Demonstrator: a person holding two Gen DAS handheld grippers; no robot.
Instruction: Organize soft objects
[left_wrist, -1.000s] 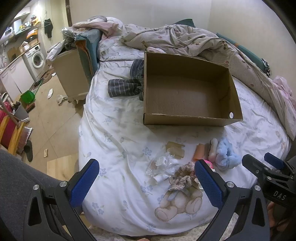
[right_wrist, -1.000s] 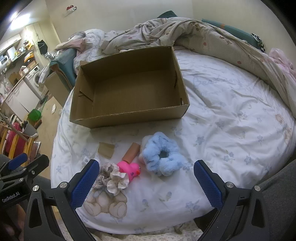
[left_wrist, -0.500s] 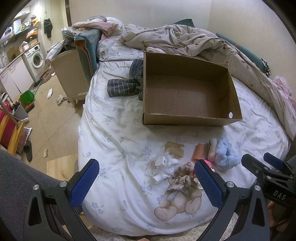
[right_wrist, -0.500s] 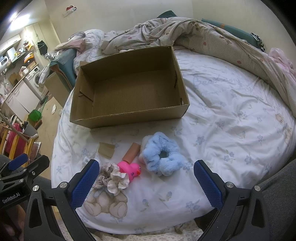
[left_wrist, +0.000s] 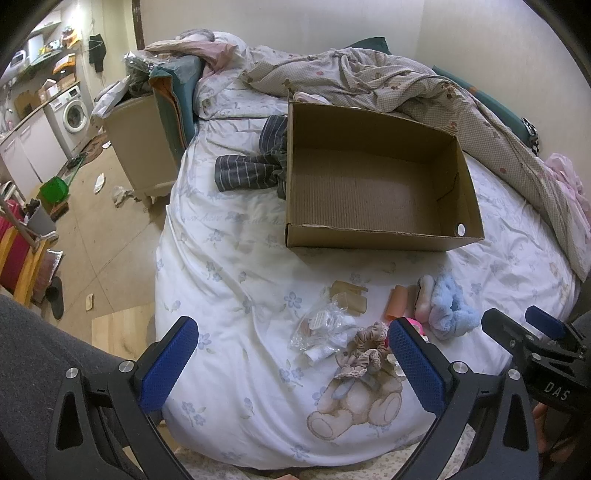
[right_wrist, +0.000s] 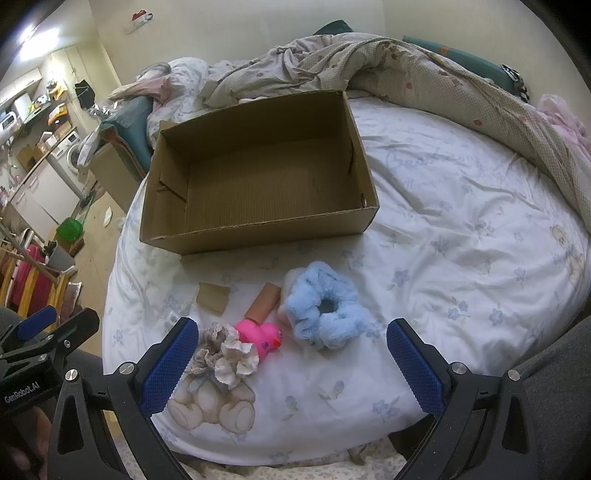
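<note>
Box (right_wrist: 258, 192) empty, scrunchies (right_wrist: 325, 306) and duck (right_wrist: 264, 334) unsorted on bed (right_wrist: 461, 229), both claws (left_wrist: 293, 360) (right_wrist: 291, 363) wide, holding nothing.

Fluffy scrunchie (right_wrist: 325, 306), matt corrugated cardboard box (right_wrist: 258, 225)

My left gripper (left_wrist: 291, 363) and right gripper (right_wrist: 293, 363) look alike: black plastic frames with triangular cut-outs, silver screws, and textured blue pads (right_wrist: 413, 369) on the fingers. White lettering reads "DAS" on the right one and "GenRobot.AI" on the left; grey trousers (left_wrist: 40, 354) show alongside.
</note>
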